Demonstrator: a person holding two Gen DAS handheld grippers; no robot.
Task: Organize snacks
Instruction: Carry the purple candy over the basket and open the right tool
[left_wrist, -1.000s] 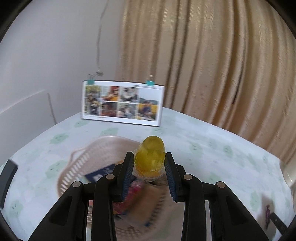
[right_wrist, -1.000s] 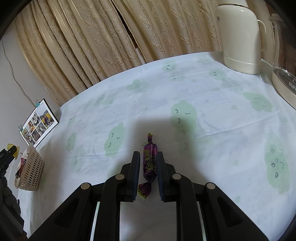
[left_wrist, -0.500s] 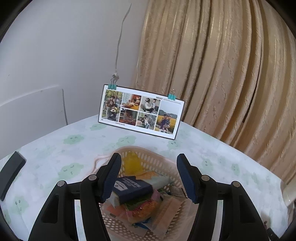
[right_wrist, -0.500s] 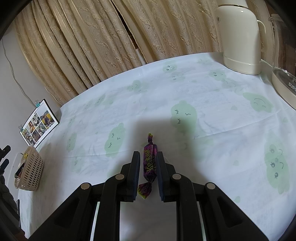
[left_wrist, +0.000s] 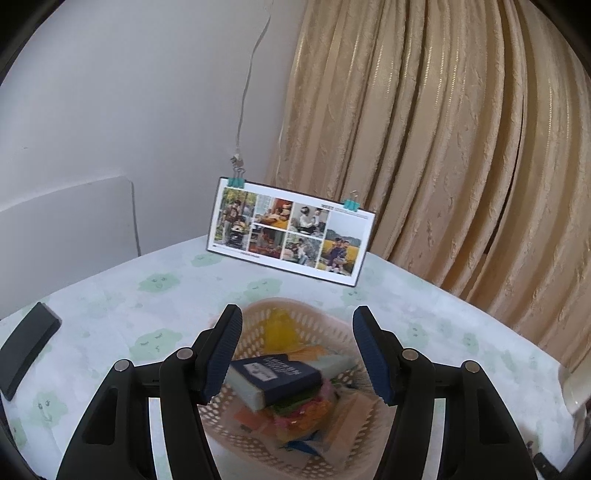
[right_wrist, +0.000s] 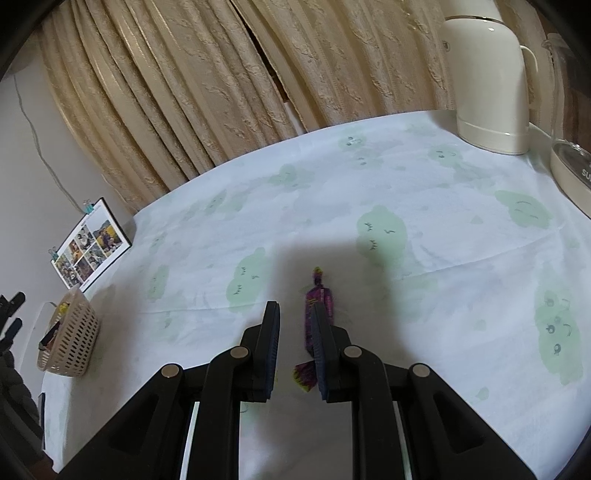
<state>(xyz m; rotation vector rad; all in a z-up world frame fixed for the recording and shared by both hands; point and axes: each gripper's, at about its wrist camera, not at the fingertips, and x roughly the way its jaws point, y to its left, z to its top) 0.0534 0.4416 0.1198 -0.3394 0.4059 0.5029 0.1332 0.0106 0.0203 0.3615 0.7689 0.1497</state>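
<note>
Two claws: my left one is at the basket, and my right one is at a candy far off on the table.
Left claw (left_wrist: 295, 350): open wide and empty, right above the basket.
Basket: the pale pink plastic basket with holes (left_wrist: 227, 413) sits on the white cloth with green cloud faces (left_wrist: 159, 306), in front of the photo board with clips (left_wrist: 291, 236).
In the basket: a yellow see-through jelly cup (left_wrist: 279, 330), a dark blue box (left_wrist: 275, 373) and some bright packets under it.
Right claw (right_wrist: 295, 347): open just a little, with bare cloth showing between the jaws, so it is not squeezing anything.
Candy: the purple twisted-wrapper candy (right_wrist: 319, 295) is right by my right-hand finger and partly behind it. It is blurry, so I cannot tell if they touch.
Step now: I think the left claw's drop is done and the candy is next.
Next move: I think the right claw must line up so the candy is between both fingers, squeeze gently, then carry it all the way left to the basket (right_wrist: 70, 343).
</note>
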